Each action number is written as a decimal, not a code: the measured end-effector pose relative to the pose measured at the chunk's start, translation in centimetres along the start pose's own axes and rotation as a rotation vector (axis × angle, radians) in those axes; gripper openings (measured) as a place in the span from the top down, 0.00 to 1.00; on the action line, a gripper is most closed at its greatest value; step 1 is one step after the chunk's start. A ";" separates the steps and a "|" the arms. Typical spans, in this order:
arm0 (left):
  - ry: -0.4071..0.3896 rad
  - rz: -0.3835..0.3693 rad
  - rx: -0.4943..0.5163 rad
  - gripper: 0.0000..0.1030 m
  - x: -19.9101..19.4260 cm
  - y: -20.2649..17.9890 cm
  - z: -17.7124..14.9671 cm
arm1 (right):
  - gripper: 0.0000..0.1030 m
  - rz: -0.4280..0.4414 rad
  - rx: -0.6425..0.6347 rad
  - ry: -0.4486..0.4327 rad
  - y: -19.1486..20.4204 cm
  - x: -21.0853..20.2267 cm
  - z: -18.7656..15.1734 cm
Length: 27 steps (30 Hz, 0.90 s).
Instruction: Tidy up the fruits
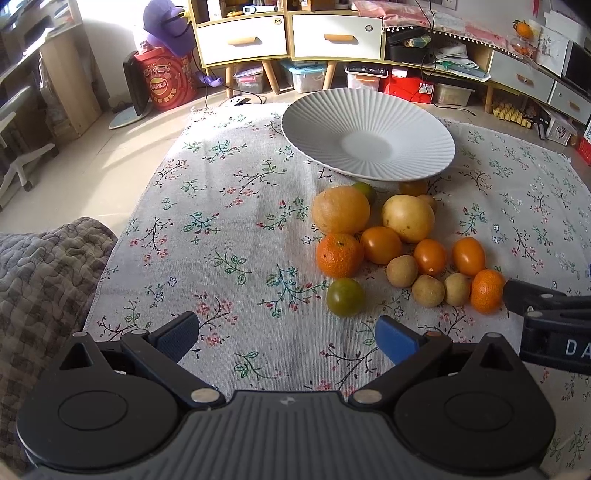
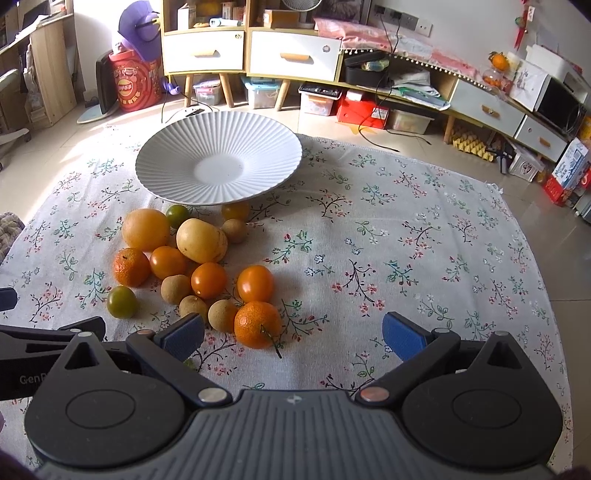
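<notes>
A pile of several fruits lies on the floral cloth (image 1: 229, 229) in front of an empty white ribbed plate (image 1: 413, 122), also in the right wrist view (image 2: 258, 136). The pile holds a large orange (image 1: 340, 209), a yellow fruit (image 1: 408, 218), a mandarin (image 1: 340, 255), a green tomato (image 1: 345, 297), orange tomatoes and brown longans. My left gripper (image 1: 288, 338) is open and empty, short of the green tomato. My right gripper (image 2: 293, 338) is open and empty, with a stemmed mandarin (image 2: 257, 324) just ahead between its jaws, nearer the left fingertip (image 2: 183, 334).
A grey quilted cushion (image 1: 44, 266) lies at the cloth's left edge. Low cabinets with white drawers (image 1: 288, 35), storage boxes and a red drum (image 1: 166, 79) stand on the floor beyond the cloth. The right gripper's arm (image 1: 546, 317) shows at the left view's right edge.
</notes>
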<state>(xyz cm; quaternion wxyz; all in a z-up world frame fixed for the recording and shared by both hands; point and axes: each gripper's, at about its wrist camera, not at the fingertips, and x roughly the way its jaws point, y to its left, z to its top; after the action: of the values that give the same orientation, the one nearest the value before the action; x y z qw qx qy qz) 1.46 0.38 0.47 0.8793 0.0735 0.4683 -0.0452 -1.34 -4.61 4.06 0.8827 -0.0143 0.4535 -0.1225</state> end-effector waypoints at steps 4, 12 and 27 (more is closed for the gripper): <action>0.001 0.000 0.002 0.09 0.0 -0.1 0.0 | 0.00 -0.002 0.001 0.001 0.0 0.0 0.0; -0.013 -0.008 0.010 0.09 -0.3 -0.3 0.0 | 0.00 -0.005 0.002 0.000 0.0 0.2 0.0; -0.013 -0.005 0.007 0.09 -0.2 -0.1 0.0 | 0.00 -0.010 0.003 -0.003 0.1 0.1 -0.1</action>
<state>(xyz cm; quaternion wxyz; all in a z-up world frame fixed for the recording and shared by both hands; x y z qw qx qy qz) 1.35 0.24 0.62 0.8820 0.0751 0.4626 -0.0495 -1.31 -4.59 3.94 0.8827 -0.0152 0.4522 -0.1274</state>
